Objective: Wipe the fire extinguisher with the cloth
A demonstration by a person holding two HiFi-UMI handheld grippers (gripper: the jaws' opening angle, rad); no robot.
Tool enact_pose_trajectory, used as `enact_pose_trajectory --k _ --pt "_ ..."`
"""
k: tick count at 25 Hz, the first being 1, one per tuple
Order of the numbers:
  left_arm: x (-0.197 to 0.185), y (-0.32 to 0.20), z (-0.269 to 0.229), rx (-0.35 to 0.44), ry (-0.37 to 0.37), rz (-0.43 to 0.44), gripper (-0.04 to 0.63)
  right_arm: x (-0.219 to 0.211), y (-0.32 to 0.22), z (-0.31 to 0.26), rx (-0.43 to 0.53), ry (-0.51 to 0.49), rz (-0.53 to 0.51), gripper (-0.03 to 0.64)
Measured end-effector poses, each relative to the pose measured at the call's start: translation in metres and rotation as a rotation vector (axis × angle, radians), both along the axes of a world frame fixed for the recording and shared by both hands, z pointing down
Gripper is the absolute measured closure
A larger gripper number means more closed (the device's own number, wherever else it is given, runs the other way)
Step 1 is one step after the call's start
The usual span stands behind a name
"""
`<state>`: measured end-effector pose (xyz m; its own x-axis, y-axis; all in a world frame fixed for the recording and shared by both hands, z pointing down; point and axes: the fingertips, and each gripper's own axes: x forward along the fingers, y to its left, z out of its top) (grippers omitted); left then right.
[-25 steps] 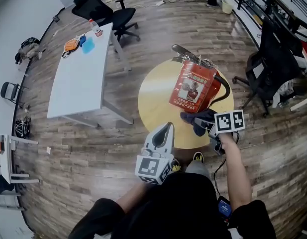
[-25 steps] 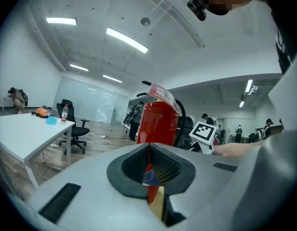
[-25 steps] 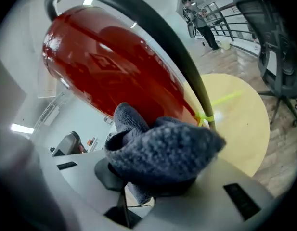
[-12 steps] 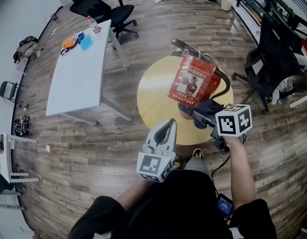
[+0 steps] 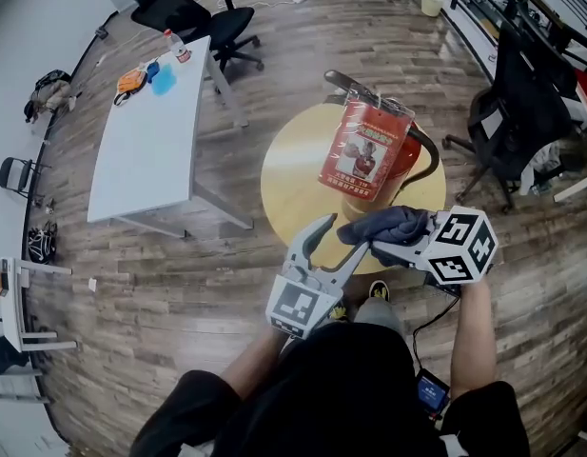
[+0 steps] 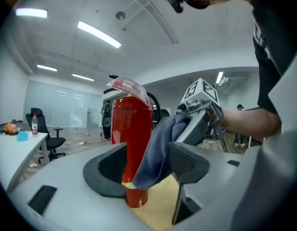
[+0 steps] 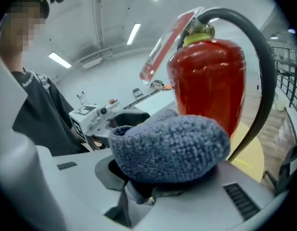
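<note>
Since a second ago, the right gripper (image 5: 393,246) has risen from the round yellow table (image 5: 293,184), carrying the cloth (image 5: 383,224) towards the left gripper (image 5: 339,238), whose jaws have just been opening. They now stand wide apart. The hanging end of the dark blue cloth dangles between them, and the pads are not pressed on it. The right gripper's jaws are clamped on the bunched top of the cloth. The red fire extinguisher (image 5: 364,150) stands upright on the table, just behind the cloth.
</note>
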<state>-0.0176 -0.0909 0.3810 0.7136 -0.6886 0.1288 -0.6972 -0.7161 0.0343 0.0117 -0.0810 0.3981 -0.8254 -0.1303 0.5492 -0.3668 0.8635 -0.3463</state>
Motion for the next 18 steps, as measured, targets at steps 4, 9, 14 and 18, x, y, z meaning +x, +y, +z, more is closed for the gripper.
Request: enact_pose_trajectory --k 4,9,14,18 --pt "0.017 0.013 0.009 0.004 -0.09 0.164 0.33 0.002 0.005 -0.02 -0.039 -0.116 -0.034 0.511" --pt "0.026 0.018 0.018 0.076 -0.241 0.203 0.33 -0.007 0.003 -0.013 -0.049 -0.063 0.007 0.511" --pt "0.042 0.033 0.027 0.057 -0.266 0.262 0.242 -0.021 -0.005 -0.025 -0.104 -0.163 0.1 0.511" --pt "0.033 0.015 0.021 -0.07 -0.138 0.133 0.254 -0.037 -0.004 -0.022 -0.045 -0.143 0.163 0.511"
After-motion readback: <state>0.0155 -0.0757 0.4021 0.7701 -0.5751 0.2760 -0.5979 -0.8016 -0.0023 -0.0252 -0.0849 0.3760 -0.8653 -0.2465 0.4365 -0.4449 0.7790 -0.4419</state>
